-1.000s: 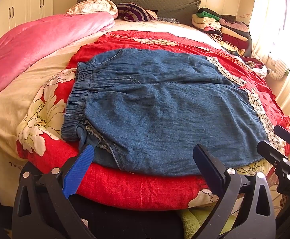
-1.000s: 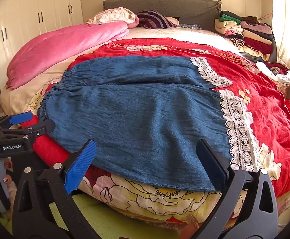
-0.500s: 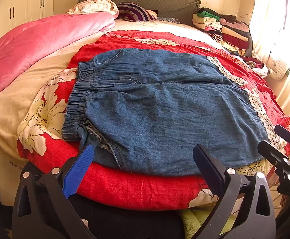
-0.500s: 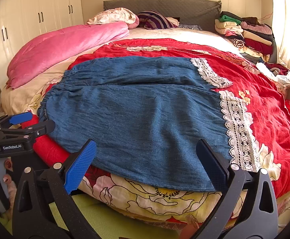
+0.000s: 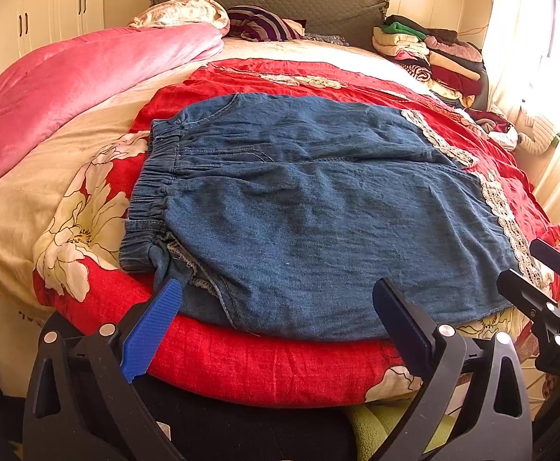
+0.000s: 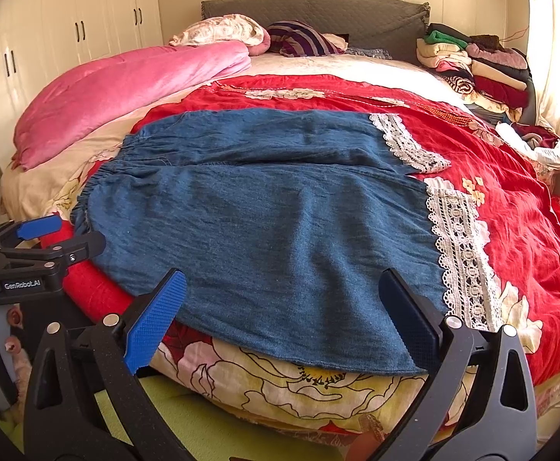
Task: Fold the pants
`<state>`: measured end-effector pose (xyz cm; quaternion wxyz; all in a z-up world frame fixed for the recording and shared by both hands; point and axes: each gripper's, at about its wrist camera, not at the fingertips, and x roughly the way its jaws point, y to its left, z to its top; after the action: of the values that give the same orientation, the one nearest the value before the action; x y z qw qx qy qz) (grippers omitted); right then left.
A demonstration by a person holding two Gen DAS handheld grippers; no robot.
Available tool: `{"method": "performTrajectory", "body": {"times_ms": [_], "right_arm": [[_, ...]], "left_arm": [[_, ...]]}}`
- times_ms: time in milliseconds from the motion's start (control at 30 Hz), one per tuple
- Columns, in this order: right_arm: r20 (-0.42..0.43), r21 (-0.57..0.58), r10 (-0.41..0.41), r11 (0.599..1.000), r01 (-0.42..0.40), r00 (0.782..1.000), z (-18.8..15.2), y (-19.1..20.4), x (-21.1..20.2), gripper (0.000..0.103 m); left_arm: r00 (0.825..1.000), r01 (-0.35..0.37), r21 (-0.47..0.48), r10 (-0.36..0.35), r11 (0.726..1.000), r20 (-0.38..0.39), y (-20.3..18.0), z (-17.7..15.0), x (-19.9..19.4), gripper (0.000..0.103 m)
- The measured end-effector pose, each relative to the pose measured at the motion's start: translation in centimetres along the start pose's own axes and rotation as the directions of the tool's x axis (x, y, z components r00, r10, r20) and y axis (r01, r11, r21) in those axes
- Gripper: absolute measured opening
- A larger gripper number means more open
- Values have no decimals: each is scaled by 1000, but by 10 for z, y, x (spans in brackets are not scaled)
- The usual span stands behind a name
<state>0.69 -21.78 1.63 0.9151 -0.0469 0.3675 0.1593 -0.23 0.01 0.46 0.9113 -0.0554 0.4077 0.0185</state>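
Red floral bedspread (image 5: 264, 365) covers the bed; I see the denim pants (image 5: 318, 207) spread flat on it. My left gripper (image 5: 276, 322) and right gripper (image 6: 284, 319) hover wide apart, empty, at the near edge.

Denim pants (image 5: 318, 211) flat on red bedspread (image 5: 264, 365)

Lace-hemmed denim pants (image 5: 318, 215) flat on bed

Blue denim pants (image 5: 318, 207) with white lace hems (image 6: 460, 253) lie on a red, white-flowered bedspread (image 5: 241, 361) beside a pink quilt (image 5: 80, 77).
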Motion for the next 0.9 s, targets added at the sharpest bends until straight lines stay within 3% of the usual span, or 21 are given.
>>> {"method": "performTrajectory", "body": {"times_ms": [433,567,733,900], "right_arm": [[50,-35,2,999,0,999,47,-13,18,95],[33,-34,44,998,-43,998,72,-16,35,95],[60,-116,13,993,-6,998,105,-4,60,95],[37,-155,46,987,-39,998,139,6,95,95]], "left_arm": [[1000,-22,-47,22,999,-6,23,33,23,99],[999,-40,-84,39,996,-11,46,56,35,99],[998,-64,-114,63,991,-15,79,87,53,99],[997,-76,-148,72,986,-32,111,117,77,99]]}}
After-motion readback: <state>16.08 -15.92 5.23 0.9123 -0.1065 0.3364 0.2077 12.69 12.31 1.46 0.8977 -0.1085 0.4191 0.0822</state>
